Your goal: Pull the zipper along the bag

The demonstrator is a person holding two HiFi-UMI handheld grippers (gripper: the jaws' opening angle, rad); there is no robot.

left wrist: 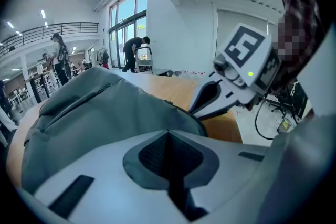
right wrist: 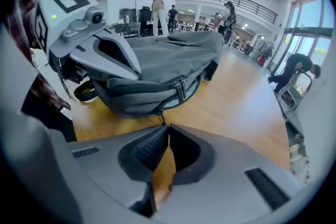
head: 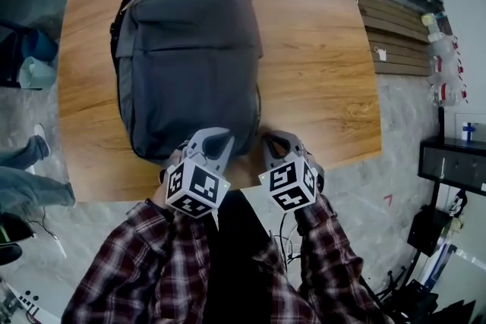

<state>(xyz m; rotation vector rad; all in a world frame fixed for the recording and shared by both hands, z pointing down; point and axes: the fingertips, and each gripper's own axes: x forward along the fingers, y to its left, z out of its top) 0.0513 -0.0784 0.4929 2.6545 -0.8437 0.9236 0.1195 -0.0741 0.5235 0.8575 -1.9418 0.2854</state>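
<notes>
A dark grey backpack [head: 186, 57] lies flat on the wooden table [head: 319, 72], strap at the far end. Both grippers sit at its near edge. My left gripper [head: 219, 137] overlaps that edge, and in the left gripper view [left wrist: 168, 134] its jaws are closed right against the bag [left wrist: 105, 107]. My right gripper [head: 273, 140] is just right of it. In the right gripper view [right wrist: 167, 126] the jaw tips are shut on a thin dark zipper pull cord [right wrist: 161, 114] that runs from the bag's side zipper, below the metal slider [right wrist: 180, 91].
The table's near edge [head: 228, 190] lies under the grippers, bare wood [right wrist: 236, 107] to the bag's right. A bystander's legs [head: 23, 155] stand at the left. A black cabinet [head: 456, 163] and cables are on the floor at the right. People move about far behind.
</notes>
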